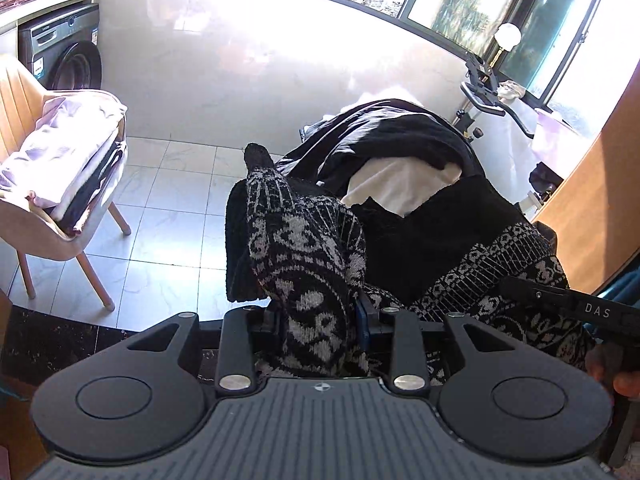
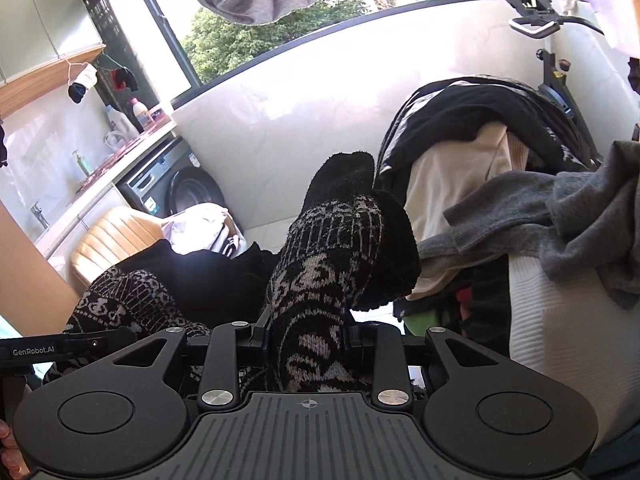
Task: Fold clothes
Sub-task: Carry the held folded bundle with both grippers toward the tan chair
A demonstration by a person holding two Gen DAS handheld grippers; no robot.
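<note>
One black-and-white patterned knit sweater (image 1: 308,280), bunched nearest each lens, spans between two grippers. Left gripper (image 1: 320,328): jaws clenched on the sweater. Right gripper (image 2: 308,340): jaws likewise clamped on a fold. One tan upholstered chair (image 1: 16,96) holds a stack of folded pale clothes (image 1: 68,140). Beyond, one heap of black, cream and grey garments (image 2: 480,152).

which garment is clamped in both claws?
The black-and-white patterned knit sweater, pinched in left claw and right claw; the grey sweater and piled clothes lie loose.
</note>
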